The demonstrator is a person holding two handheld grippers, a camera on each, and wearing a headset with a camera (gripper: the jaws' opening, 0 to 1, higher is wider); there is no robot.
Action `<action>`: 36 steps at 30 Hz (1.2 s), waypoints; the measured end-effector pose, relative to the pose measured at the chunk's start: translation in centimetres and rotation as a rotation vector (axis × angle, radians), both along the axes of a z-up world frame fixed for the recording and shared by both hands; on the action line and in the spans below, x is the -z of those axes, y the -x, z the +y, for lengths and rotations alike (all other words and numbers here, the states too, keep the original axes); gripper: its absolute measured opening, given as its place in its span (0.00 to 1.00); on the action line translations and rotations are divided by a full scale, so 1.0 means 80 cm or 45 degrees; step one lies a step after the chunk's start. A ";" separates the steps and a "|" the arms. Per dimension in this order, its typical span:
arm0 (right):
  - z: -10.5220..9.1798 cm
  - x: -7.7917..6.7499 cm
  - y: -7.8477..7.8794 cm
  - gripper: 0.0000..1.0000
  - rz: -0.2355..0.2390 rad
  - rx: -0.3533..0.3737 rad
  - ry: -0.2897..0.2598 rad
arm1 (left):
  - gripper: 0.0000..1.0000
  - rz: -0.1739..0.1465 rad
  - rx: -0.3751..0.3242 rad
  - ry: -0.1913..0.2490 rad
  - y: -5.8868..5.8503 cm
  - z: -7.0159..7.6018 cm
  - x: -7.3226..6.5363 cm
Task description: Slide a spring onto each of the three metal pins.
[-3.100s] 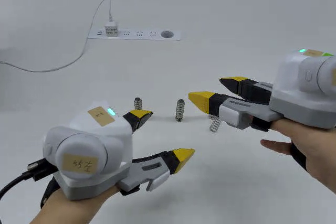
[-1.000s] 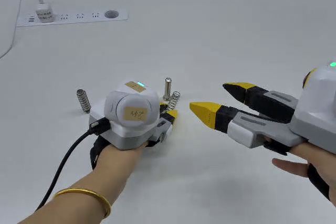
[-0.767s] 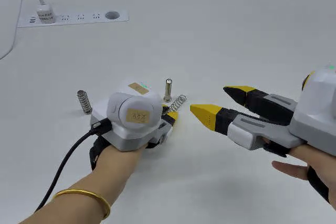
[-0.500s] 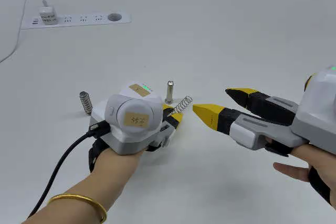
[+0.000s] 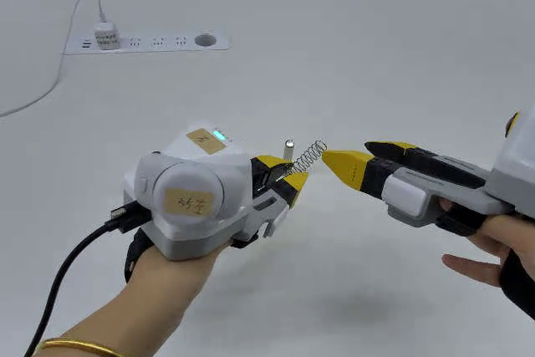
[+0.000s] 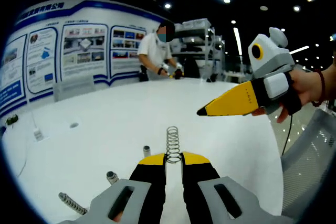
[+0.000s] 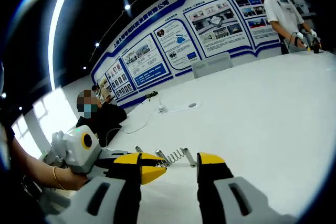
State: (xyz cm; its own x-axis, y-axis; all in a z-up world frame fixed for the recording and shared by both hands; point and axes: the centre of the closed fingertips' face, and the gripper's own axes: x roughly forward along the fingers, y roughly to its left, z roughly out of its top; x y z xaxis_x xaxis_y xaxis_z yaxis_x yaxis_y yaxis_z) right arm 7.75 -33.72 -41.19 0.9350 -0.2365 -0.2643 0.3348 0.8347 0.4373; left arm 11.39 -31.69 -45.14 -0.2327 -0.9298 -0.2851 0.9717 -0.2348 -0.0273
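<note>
Spring (image 5: 309, 156) pinched at 1 end by the left tongs (image 5: 288, 175), lifted clear of the bench (image 5: 351, 56).
Left tongs are nearly closed on it and hide the base of 1 pin (image 5: 289, 147) just behind. Right tongs (image 5: 347, 153) gape, holding nothing, with 1 tip just beside the spring's free end. 1.0 s ago the spring stood steeper, right by that pin.

The left hand-held gripper (image 6: 173, 159) is pinching a spring (image 6: 172, 141) between its yellow tips. The right hand-held gripper (image 6: 220, 106) is pointing in from the right.
</note>
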 end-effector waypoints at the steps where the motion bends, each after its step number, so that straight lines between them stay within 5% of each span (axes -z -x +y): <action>1: 0.002 -0.002 -0.002 0.41 -0.014 -0.008 -0.019 | 0.10 0.004 0.000 0.011 0.000 0.002 -0.004; 10: 0.018 -0.019 -0.025 0.31 -0.132 -0.068 -0.226 | 0.10 0.041 0.012 0.133 0.000 0.024 -0.044; 20: 0.032 -0.036 -0.037 0.23 -0.260 -0.106 -0.411 | 0.10 0.064 0.046 0.220 0.006 0.038 -0.069; 31: 0.044 -0.050 -0.042 0.12 -0.357 -0.163 -0.523 | 0.10 0.080 0.058 0.259 0.007 0.048 -0.083; 36: 0.054 -0.052 -0.046 0.11 -0.338 -0.210 -0.470 | 0.10 0.061 0.057 0.249 0.005 0.052 -0.082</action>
